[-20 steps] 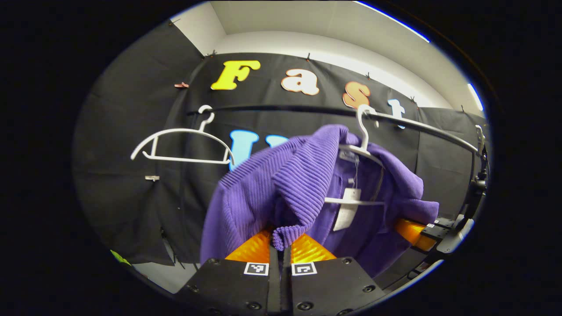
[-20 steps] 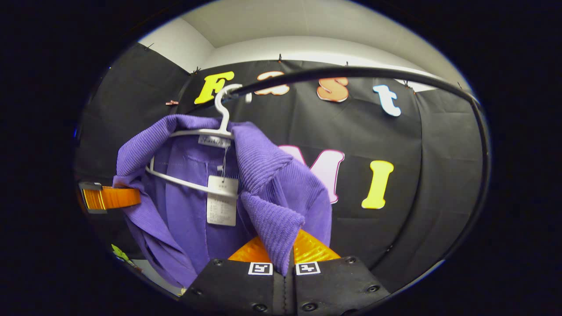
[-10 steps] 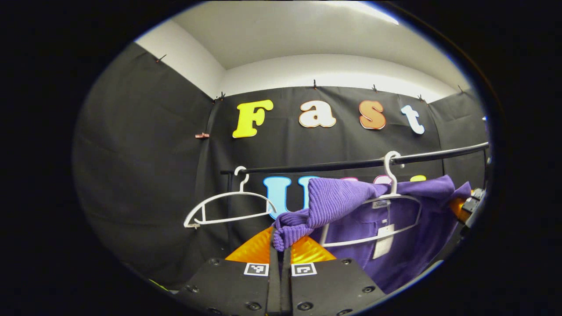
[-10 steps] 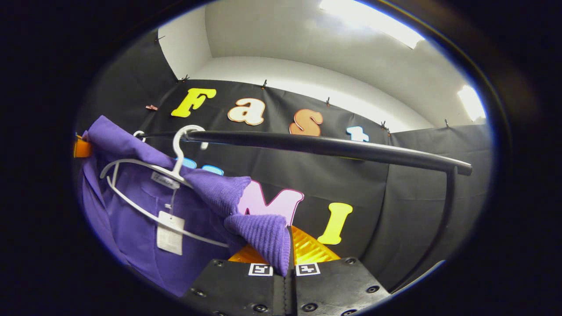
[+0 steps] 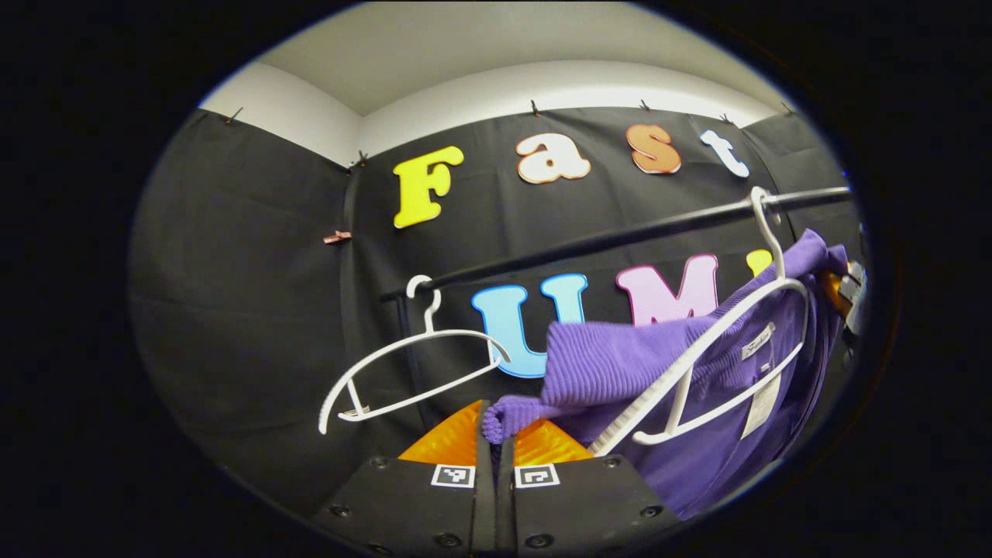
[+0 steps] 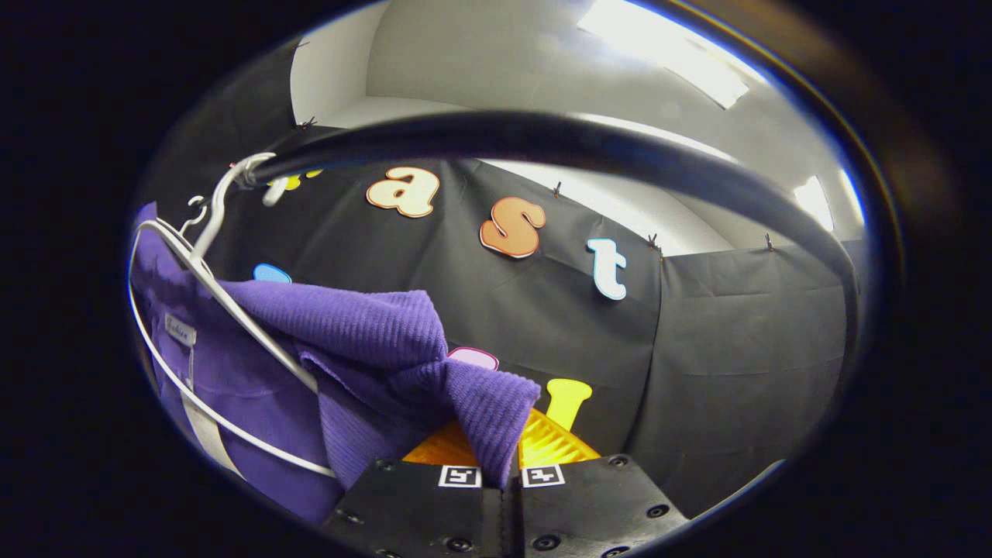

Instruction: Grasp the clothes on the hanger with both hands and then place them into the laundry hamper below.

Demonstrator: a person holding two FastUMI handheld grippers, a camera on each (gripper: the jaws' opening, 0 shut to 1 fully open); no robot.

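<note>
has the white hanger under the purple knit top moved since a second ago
Yes. The white plastic hanger now hangs tilted from the black rail, its left arm swung down; before it hung level. Its hook remains on the rail.

Cloth-walled booth (image 5: 248,294), clothes rail (image 5: 620,232)

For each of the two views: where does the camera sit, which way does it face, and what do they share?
Left gripper view: rides the left claw, tilted up at the rail and empty hanger; its own fingers pinch the purple garment.
Right gripper view: rides the right claw, looking up beneath the rail; its fingers pinch the garment.
Shared: garment, its white hanger, rail.
</note>
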